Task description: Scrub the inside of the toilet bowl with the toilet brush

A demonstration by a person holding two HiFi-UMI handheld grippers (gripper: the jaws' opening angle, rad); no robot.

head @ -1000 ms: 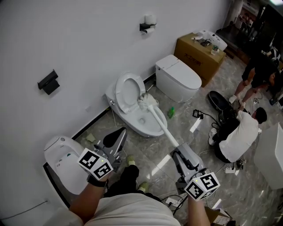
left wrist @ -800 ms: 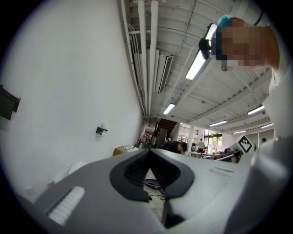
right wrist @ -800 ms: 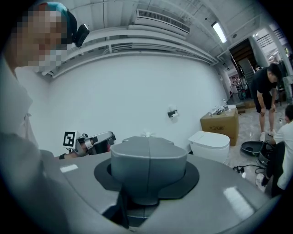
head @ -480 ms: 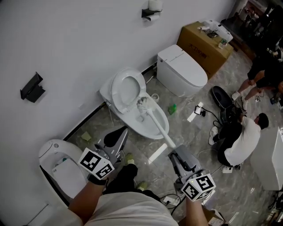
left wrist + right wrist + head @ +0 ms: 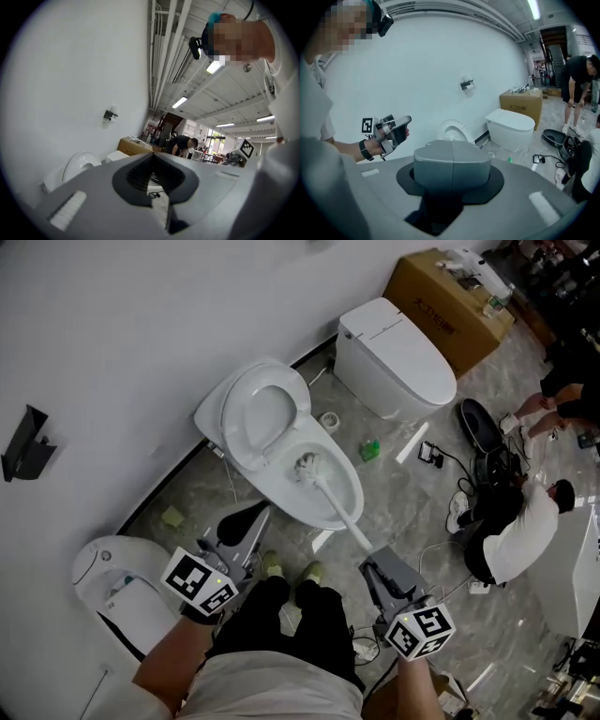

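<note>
A white toilet stands against the wall with its lid raised. The toilet brush has a white handle, and its bristle head sits inside the bowl. My right gripper is shut on the handle's near end, in front of the bowl; in the right gripper view its jaws are pressed together and hide the handle. My left gripper hovers left of the bowl's front, shut and empty. In the left gripper view the raised lid shows beyond the jaws.
A closed white toilet and a cardboard box stand to the right, and another toilet is at lower left. A green bottle, cables and a black bag lie on the floor. Two people are at right.
The brush head has moved from the bowl's back rim by the lid down into the bowl. The person has stepped closer, and their feet now show.
</note>
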